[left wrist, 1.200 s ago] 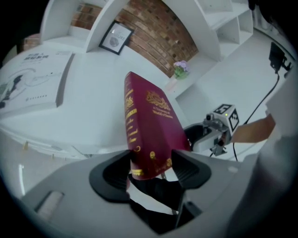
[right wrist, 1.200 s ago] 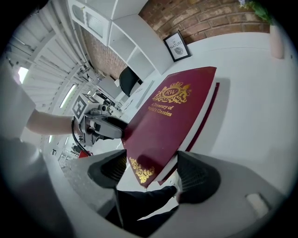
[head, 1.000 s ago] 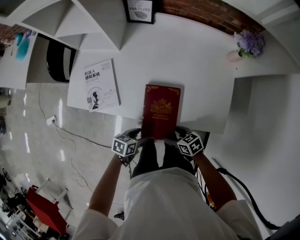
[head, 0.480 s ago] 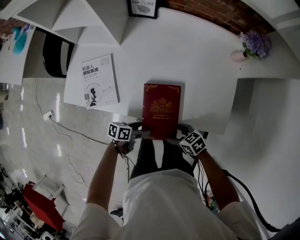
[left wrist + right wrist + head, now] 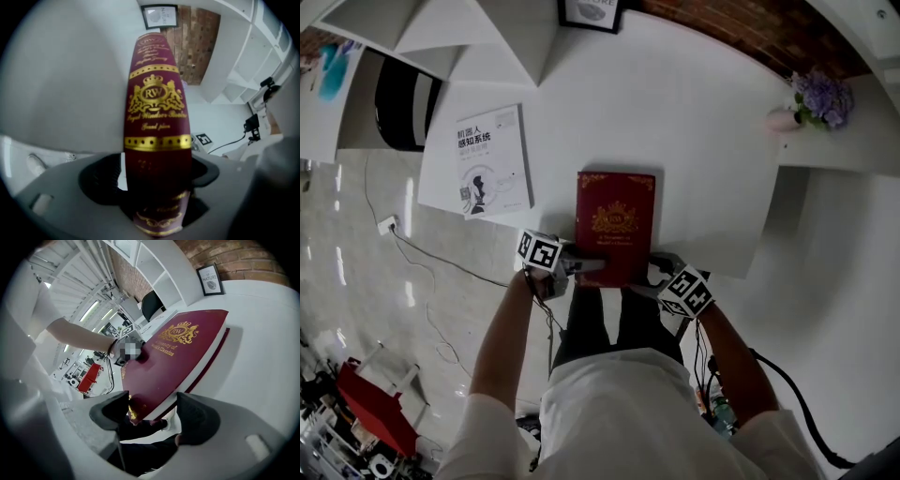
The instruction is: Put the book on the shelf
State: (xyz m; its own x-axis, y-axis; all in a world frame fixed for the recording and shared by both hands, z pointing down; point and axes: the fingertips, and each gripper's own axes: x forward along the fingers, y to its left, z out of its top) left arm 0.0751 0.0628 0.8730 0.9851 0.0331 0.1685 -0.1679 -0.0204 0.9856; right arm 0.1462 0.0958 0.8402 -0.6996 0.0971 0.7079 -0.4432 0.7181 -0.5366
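One red book (image 5: 615, 228): gold "RW" crest, overhanging white tabletop (image 5: 694, 122)
Left tool (image 5: 586, 266): jaws just opened wide, book between them, ungripped
Right tool (image 5: 654, 273): clamps book's near corner
Framed print (image 5: 210, 280): "NATURE"

White tabletop (image 5: 703, 141): a dark red hardcover book (image 5: 616, 220) at the near edge, a white paperback book (image 5: 492, 159) left, and a black-framed picture (image 5: 591, 11) at the far edge.

White table (image 5: 703, 131) spreading out ahead of the fingers (image 5: 589, 266), brick wall (image 5: 741, 23) w/ framed pic (image 5: 591, 9) running along its far edge. White shelving (image 5: 478, 47) standing far-left of fingers, purple flowers (image 5: 820, 94) sitting far-right. Glossy tiled floor (image 5: 356, 281) reflecting light to the left, cable (image 5: 441, 260) trailing across it.
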